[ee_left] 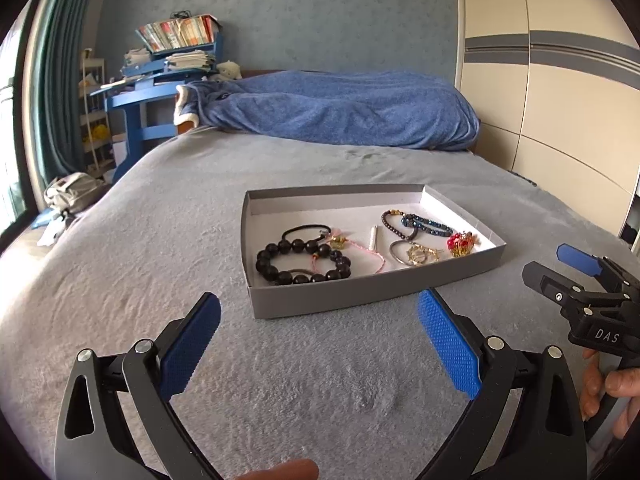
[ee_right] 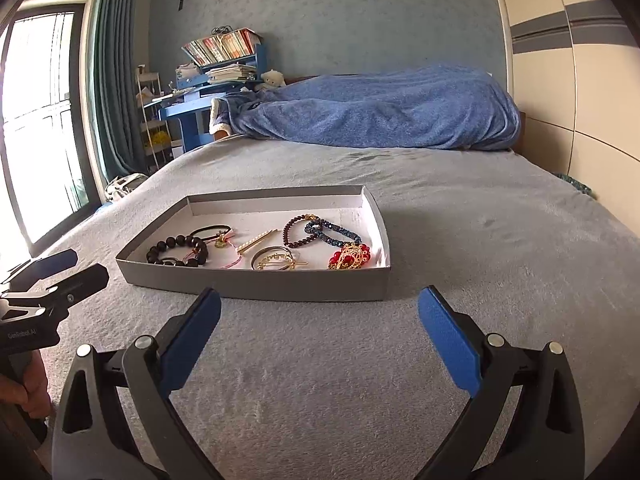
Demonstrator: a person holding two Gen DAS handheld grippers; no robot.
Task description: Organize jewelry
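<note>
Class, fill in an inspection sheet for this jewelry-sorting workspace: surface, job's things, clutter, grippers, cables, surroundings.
Surface: grey bed cover, soft, bare around the tray.
Job's things: grey tray holding black bead bracelet, hair tie, pink cord, red-and-gold ornament, dark bead bracelets.
Clutter: blue blanket at the bed's far end.
Grippers: left gripper and right gripper open, empty, short of the tray.
Cables: nothing seen.
Surroundings: blue desk, wardrobe, curtain.

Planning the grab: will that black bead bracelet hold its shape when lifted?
The black bead bracelet is probably strung, so it would likely sag. Its round, glossy beads may slip from the pads. It looks heavier than the pink cord beside it.
</note>
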